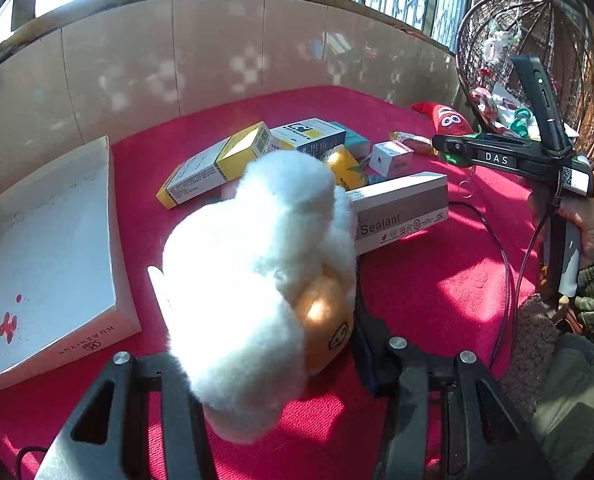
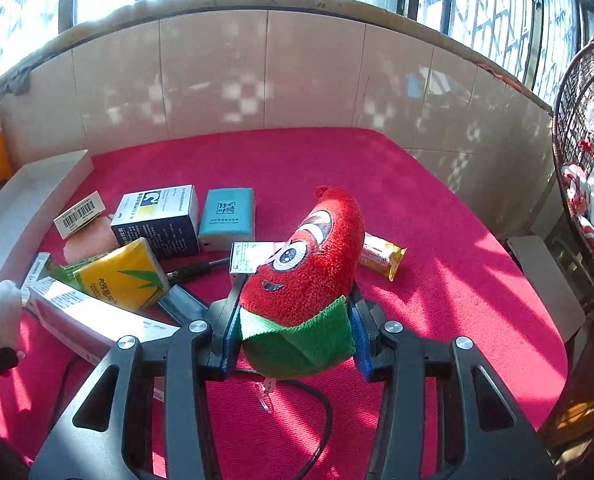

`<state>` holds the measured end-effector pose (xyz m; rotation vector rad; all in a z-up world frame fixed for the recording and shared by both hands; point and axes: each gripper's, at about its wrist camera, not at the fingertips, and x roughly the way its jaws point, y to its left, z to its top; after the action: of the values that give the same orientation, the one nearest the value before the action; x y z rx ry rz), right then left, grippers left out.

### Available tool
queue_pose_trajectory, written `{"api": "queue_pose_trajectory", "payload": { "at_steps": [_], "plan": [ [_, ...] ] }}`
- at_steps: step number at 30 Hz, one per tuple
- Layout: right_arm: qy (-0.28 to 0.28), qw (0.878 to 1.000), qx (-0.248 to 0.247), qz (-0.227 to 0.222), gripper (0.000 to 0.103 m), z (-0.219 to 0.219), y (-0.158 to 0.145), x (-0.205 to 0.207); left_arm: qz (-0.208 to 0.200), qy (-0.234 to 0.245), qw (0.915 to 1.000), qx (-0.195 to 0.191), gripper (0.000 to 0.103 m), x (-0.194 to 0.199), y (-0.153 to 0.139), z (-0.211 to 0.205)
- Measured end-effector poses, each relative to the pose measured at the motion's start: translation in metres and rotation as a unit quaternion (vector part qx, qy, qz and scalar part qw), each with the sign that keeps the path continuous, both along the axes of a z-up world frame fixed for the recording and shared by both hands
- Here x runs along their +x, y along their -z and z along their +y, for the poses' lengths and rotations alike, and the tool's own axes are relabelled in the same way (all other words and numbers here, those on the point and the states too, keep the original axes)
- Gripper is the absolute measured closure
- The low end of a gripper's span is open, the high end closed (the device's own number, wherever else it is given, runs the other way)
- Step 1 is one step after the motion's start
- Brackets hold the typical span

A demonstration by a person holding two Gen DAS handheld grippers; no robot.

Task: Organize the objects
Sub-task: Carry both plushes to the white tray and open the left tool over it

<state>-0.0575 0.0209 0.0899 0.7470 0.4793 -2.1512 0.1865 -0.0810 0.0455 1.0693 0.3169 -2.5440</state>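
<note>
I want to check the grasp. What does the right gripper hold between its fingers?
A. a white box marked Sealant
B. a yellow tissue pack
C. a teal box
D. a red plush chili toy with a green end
D: the right gripper clamps the red plush chili toy at its green end.

Harsh window sunlight, blown-out highlights, patterned shadows, fisheye-bent edges

Both wrist cameras look steeply down over their own fingers, close above the red carpeted tabletop (image 1: 437,288), facing the tiled wall; both catch the central pile of small cardboard boxes (image 2: 157,220).
</note>
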Motion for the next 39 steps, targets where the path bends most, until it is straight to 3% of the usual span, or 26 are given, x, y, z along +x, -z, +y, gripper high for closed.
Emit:
{"api": "queue_pose_trajectory", "payload": {
  "at_steps": [15, 25, 29, 35, 39],
  "plan": [
    [0.000, 0.991, 0.035, 0.129, 0.059, -0.013, -0.023, 0.034, 0.056, -0.032, 0.9978, -0.013, 0.054, 0.029, -0.028, -0.005],
    [-0.042, 0.978, 0.047, 0.200, 0.059, -0.032, -0.034, 0.076, 0.097, -0.075, 0.9920, -0.033, 0.054, 0.058, -0.049, -0.016],
    [-0.082, 0.980, 0.048, 0.174, 0.059, -0.042, -0.037, 0.090, 0.109, -0.100, 0.9884, -0.035, 0.054, 0.073, -0.053, -0.024],
    [-0.165, 0.983, 0.054, 0.057, 0.059, -0.074, -0.040, 0.106, 0.115, -0.155, 0.9808, -0.027, 0.054, 0.095, -0.054, -0.046],
    [-0.194, 0.979, 0.059, 0.023, 0.059, -0.095, -0.041, 0.121, 0.112, -0.190, 0.9749, -0.031, 0.054, 0.110, -0.054, -0.058]
  ]
}}
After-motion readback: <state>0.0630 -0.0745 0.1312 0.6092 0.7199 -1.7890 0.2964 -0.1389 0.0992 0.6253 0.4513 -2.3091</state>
